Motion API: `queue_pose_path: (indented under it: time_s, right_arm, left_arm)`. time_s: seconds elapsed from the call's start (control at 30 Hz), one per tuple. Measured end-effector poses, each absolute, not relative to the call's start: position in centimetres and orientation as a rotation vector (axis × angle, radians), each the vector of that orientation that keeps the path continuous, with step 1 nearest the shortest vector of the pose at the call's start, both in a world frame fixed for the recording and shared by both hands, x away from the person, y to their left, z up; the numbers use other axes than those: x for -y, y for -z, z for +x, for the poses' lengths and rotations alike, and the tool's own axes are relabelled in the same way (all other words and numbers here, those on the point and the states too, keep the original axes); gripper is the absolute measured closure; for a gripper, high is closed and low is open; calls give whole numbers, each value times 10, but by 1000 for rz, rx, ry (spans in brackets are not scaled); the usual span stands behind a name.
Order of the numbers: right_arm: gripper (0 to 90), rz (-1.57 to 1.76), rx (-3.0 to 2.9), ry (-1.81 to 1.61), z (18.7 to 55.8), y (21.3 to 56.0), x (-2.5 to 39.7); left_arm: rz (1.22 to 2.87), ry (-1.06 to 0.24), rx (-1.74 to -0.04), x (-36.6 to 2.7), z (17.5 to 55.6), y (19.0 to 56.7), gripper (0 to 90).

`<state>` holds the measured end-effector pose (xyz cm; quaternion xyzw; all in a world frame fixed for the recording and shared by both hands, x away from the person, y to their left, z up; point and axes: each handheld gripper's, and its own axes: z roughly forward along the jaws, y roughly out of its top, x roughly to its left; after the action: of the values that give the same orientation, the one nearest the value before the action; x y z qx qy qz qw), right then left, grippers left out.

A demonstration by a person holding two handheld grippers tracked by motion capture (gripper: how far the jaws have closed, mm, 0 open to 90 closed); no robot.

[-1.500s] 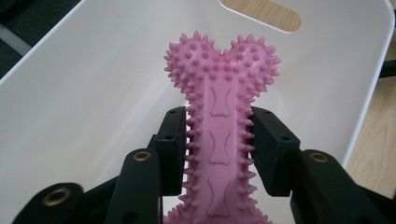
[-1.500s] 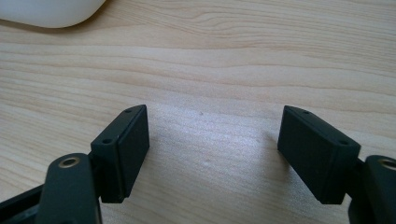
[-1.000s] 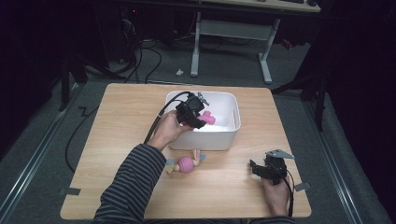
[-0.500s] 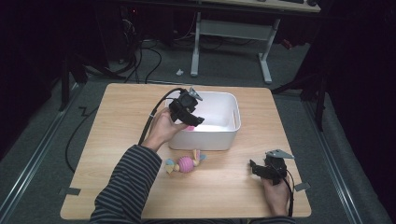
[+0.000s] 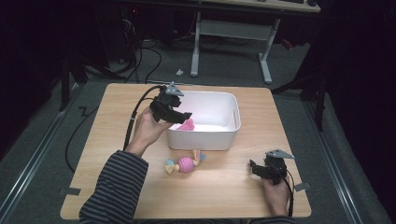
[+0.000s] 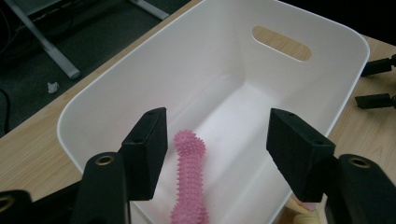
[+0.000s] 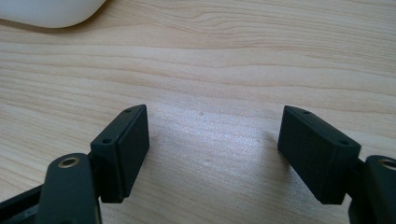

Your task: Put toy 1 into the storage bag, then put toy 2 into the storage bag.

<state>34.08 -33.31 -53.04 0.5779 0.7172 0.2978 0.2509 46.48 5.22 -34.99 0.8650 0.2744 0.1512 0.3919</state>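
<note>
A pink spiky bone toy [image 6: 189, 179] lies on the floor of the white bin [image 6: 299, 88], near its left end [image 5: 187, 125]. My left gripper [image 6: 217, 149] hovers above that end of the bin [image 5: 231, 112], open, with nothing between its jaws [image 5: 176, 112]. In front of the bin a pink ball toy with yellow and blue ends [image 5: 185, 164] rests on the wooden table [image 5: 224, 182]. My right gripper [image 5: 262, 170] sits low on the table at the front right, open and empty [image 7: 212, 149].
A corner of the white bin [image 7: 51, 11] shows at the top left of the right gripper view. Black cables trail off the table's left side [image 5: 133, 121]. Beyond the table stand a desk frame [image 5: 233, 32] and floor cables.
My left gripper has let go of the pink spiky toy, which now lies in the bin, and has drawn back toward the bin's left end. The right gripper has stayed put.
</note>
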Motion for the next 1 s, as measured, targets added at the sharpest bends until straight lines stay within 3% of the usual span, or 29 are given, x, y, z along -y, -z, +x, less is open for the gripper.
queue_pose_path:
  time_s: [1.0]
  right_arm:
    - [251, 1573, -1952, -811, 341, 530, 333]
  left_arm:
    - [2062, -452, -869, -145, 423, 364, 379]
